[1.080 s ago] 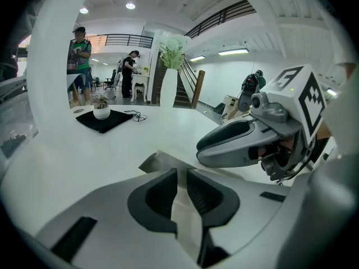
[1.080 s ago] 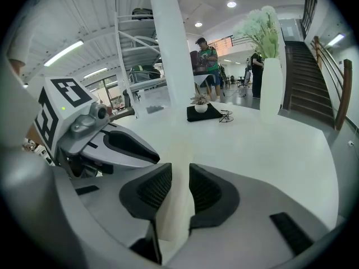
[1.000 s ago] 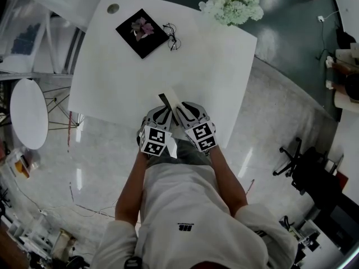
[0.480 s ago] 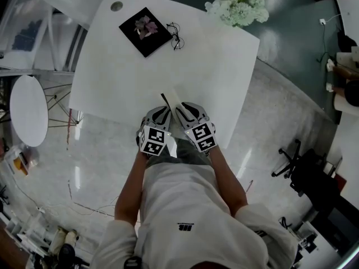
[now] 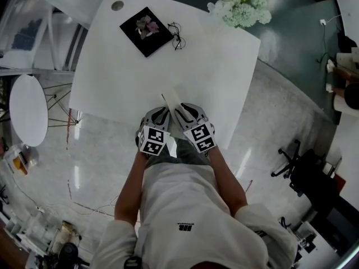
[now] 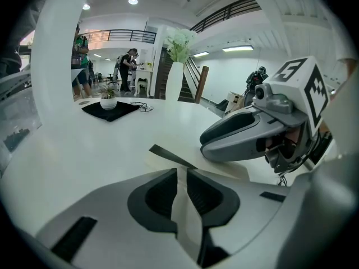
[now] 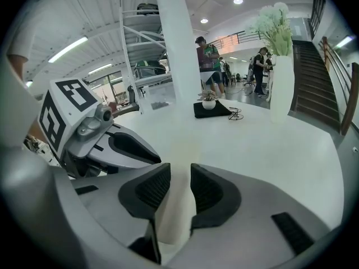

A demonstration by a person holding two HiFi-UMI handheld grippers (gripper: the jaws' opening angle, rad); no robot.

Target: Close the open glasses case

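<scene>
The cream glasses case (image 5: 174, 100), with a dark inner edge showing along its left side, lies at the near edge of the white table (image 5: 213, 77). Both grippers sit side by side at its near end. In the left gripper view my left gripper (image 6: 181, 171) stands shut on a thin cream part of the case (image 6: 168, 162). The jaws of my right gripper (image 7: 180, 171) are opening, with the case (image 7: 182, 150) between the pads. In the head view the left gripper (image 5: 160, 115) and right gripper (image 5: 183, 112) cover the case's near end.
At the table's far side lie a black mat (image 5: 145, 29) with a small plant, a pair of glasses (image 5: 175, 36) and a vase of white flowers (image 5: 238, 5). A round white side table (image 5: 28, 111) stands left, an office chair (image 5: 291, 158) right.
</scene>
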